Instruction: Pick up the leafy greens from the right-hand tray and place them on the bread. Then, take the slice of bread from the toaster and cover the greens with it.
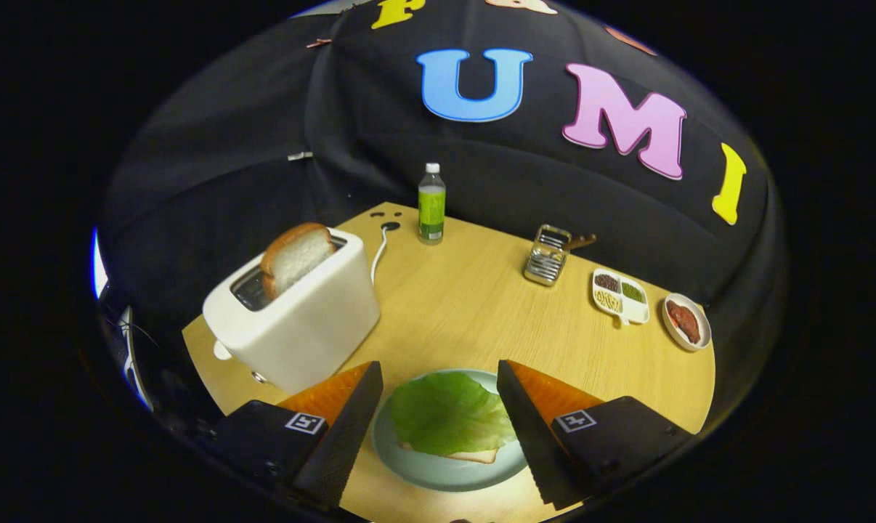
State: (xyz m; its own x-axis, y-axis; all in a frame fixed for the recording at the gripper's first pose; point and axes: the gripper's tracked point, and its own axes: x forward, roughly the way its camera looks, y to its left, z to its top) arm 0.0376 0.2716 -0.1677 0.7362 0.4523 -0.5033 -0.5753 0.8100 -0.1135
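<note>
The jaws of the gripper point(438, 385) stand wide apart and hold nothing. Between them, just below, sits a pale green plate point(452, 472) on the wooden counter point(467, 305). On the plate lies a slice of bread point(474, 455), and the leafy greens point(449, 414) are spread over it, covering nearly all of it, so that only a strip of crust shows at the near side. Judged from this, the first half of the task is done: the greens are already on the bread.

To the left and a little farther off stands a white toaster point(300, 319), with a second slice of bread point(295, 256) sticking up out of its slot, leaning slightly. That slice is the thing now in hand. The next move calls for swinging the jaws left and up toward the toaster, lining them up on either flat face of the slice, and closing gently enough that the soft bread is not crushed, then lifting it straight up clear of the slot.

Farther out, a bottle with a green label point(431, 203) stands near the far edge. On the right are a small metal rack point(547, 256), a divided white dish point(620, 296) with three fillings, and beyond it a small round dish point(686, 322) holding something reddish brown.
</note>
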